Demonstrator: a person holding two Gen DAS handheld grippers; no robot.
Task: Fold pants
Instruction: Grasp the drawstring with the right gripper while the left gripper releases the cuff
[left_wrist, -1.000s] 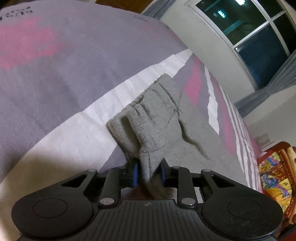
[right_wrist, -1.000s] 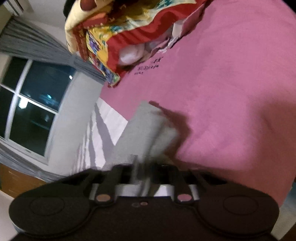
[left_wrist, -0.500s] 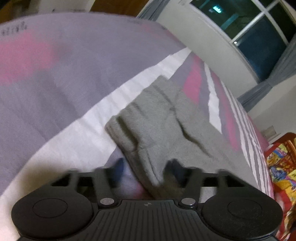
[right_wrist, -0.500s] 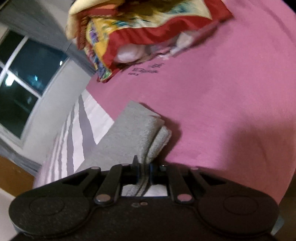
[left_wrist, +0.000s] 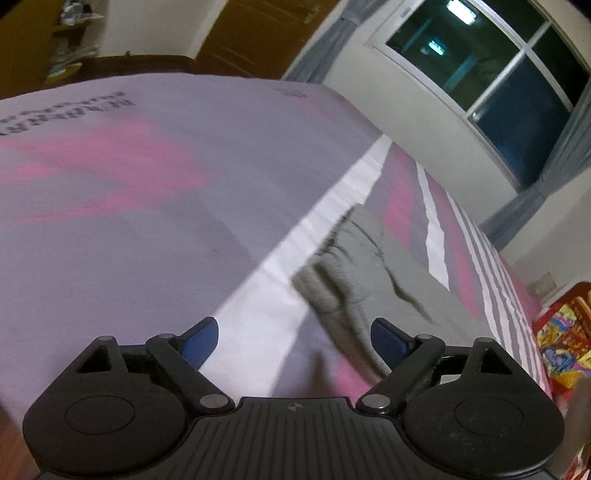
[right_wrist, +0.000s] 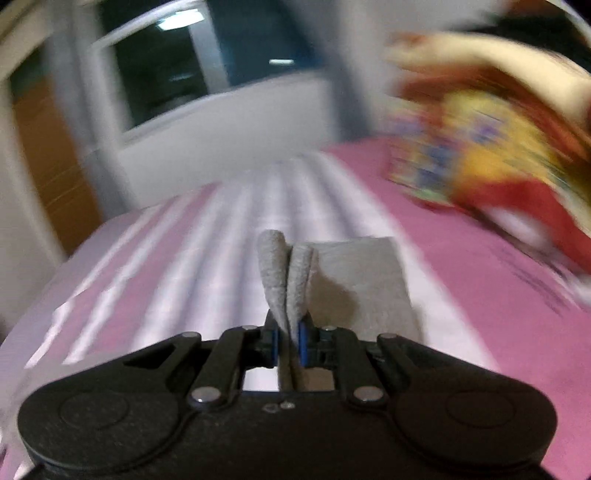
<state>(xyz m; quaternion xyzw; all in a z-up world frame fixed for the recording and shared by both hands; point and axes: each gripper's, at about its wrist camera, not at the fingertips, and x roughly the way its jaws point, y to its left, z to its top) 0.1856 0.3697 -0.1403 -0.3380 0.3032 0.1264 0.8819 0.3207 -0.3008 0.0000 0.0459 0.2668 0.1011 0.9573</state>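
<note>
Left wrist view: your left gripper (left_wrist: 294, 341), jaws just opened wide and holding nothing, hangs over the striped bedsheet (left_wrist: 147, 229); grey pants (left_wrist: 354, 273) lie ahead, window (left_wrist: 491, 74) beyond. Right wrist view: your right gripper (right_wrist: 287, 341) pinches a raised fold of the pants (right_wrist: 286, 273), with a colourful blanket (right_wrist: 491, 162) blurred at right.

Left gripper (left_wrist: 293, 338): black ribbed housing, blue finger pads (left_wrist: 201, 338), silver pivot screws. Right gripper (right_wrist: 288, 341): matching black, speckled body.
</note>
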